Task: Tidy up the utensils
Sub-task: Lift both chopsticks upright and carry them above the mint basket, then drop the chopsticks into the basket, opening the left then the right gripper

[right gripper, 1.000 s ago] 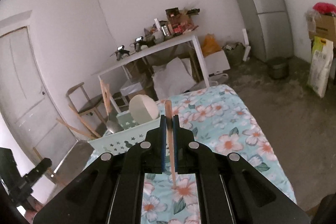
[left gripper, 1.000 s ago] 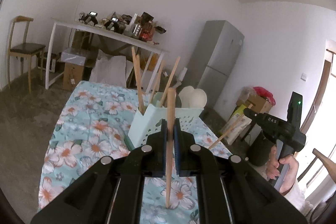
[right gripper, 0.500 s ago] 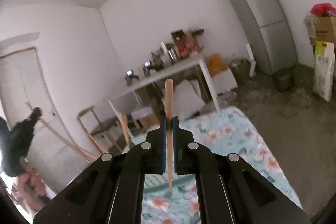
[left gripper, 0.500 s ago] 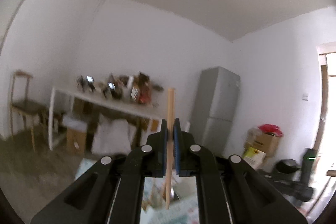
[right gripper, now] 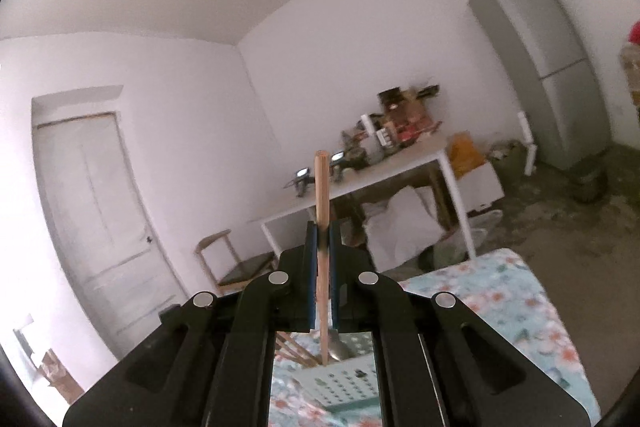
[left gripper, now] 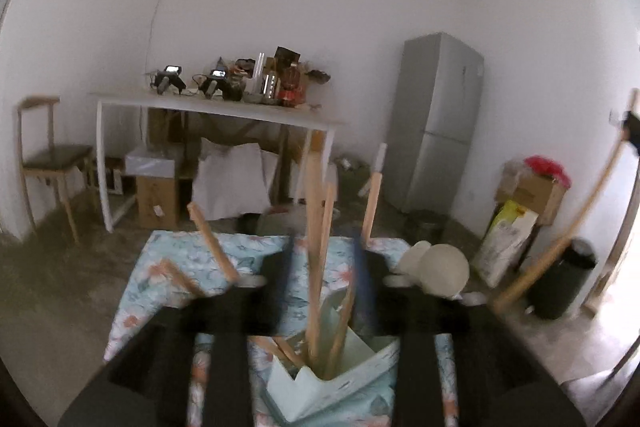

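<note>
Wooden sticks crowd your left wrist view: the chopstick (left gripper: 314, 247) you carried stands between the opening jaws of the left gripper (left gripper: 324, 267), its lower end already down in the pale green holder (left gripper: 340, 383) that sits near the camera on the floral tablecloth (left gripper: 160, 267). The pads look clear of it, though blur makes that hard to judge. Other chopsticks lean in the holder beside it, and white spoons (left gripper: 440, 269) show to the right. The risk here — if you pull the gripper back sideways, a finger could catch the upright stick or its neighbours and tip the light holder over.

In your right wrist view the right gripper (right gripper: 322, 267) is clamped on a second chopstick (right gripper: 322, 227), held upright, with the holder (right gripper: 344, 375) low and near, seen through the gap between the fingers. The stick's lower tip hangs just at the rim beside a metal spoon (right gripper: 340, 347); I cannot tell whether it is inside. Let go too soon and it may fall outside onto the tablecloth (right gripper: 500, 295).

Only the left view shows the holder's crowded inside and the far end of your right stick (left gripper: 568, 239) at the right; only the right view shows the firm grip and the door (right gripper: 92, 219) on the left
</note>
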